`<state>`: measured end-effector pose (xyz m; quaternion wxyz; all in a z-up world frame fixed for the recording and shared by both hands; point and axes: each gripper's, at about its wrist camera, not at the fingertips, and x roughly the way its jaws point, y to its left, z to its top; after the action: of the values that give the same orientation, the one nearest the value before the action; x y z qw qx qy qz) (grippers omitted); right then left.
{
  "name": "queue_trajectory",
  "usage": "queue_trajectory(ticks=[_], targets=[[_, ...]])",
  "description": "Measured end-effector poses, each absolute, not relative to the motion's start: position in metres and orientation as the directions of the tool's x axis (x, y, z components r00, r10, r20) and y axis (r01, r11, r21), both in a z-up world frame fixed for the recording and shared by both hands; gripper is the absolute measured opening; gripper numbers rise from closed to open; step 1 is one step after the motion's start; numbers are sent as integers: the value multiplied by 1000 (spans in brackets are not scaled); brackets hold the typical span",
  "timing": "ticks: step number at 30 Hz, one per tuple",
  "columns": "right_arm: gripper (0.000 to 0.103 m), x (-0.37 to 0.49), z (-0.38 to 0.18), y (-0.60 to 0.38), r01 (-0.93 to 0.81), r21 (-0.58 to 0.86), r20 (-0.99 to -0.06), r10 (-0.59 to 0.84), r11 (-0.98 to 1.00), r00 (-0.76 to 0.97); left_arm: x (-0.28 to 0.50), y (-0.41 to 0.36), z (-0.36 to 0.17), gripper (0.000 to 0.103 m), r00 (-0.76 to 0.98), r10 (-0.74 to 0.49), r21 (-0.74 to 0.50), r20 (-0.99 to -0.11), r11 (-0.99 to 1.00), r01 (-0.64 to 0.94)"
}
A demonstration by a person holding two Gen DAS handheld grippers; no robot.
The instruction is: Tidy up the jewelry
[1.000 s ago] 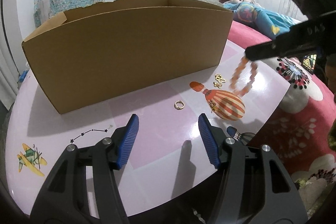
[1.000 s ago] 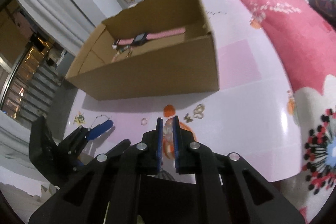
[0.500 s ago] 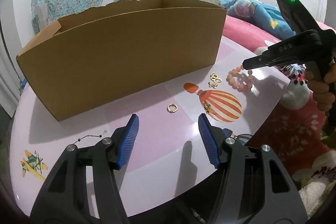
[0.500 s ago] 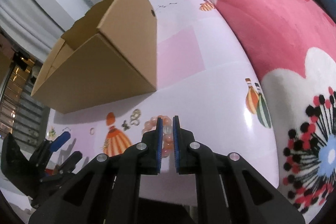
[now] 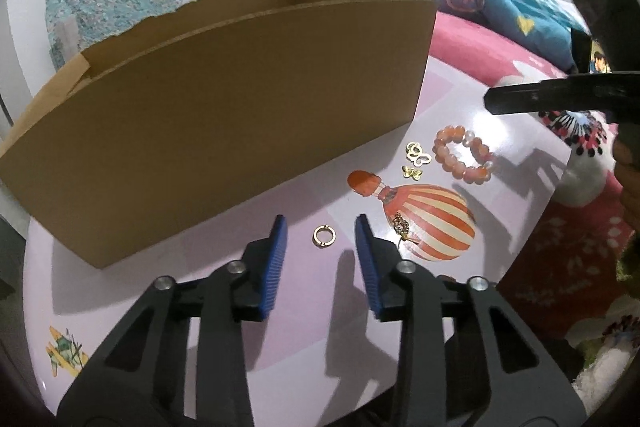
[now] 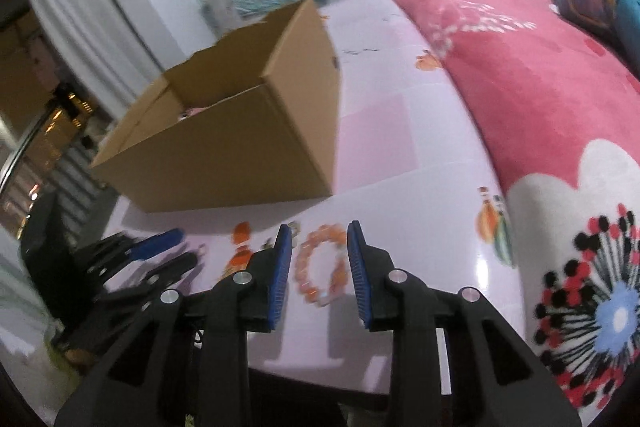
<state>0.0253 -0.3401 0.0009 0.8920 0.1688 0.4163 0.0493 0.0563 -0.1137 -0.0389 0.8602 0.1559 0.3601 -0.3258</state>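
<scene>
Where it dangled before, bead bracelet (image 5: 464,155) seemingly flat on table (image 5: 224,291).

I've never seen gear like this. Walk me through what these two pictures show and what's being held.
No robot here: a person holds a clamp-like tool in each hand, each with a camera looking along its fingers. One picture is from the left gripper, closing around a gold ring lying on the table. The other is from the right gripper, opening over a bead bracelet lying flat. Neither holds anything. Small gold charms lie beside the bracelet, and a cardboard box stands behind.
</scene>
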Motion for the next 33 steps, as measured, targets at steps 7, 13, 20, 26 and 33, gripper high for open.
queue_trajectory(ticks=[7, 13, 20, 26, 33], targets=[[29, 18, -5, -333, 6, 377, -702, 281, 926, 654, 62, -120, -46, 22, 505, -421, 57, -754, 723, 688], [29, 17, -10, -334, 2, 404, -692, 305, 915, 654, 63, -123, -46, 13, 491, -434, 44, -756, 714, 699], [29, 14, -11, -331, 0, 425, -684, 321, 905, 656, 62, -124, -46, 10, 493, -441, 43, -750, 711, 702], [29, 14, -10, -326, -12, 426, -683, 329, 905, 652, 61, -122, -47, 10, 497, -450, 33, -742, 716, 698], [29, 18, -9, -312, -61, 420, -686, 361, 905, 632, 63, -101, -46, 9, 519, -418, 31, -746, 756, 654]])
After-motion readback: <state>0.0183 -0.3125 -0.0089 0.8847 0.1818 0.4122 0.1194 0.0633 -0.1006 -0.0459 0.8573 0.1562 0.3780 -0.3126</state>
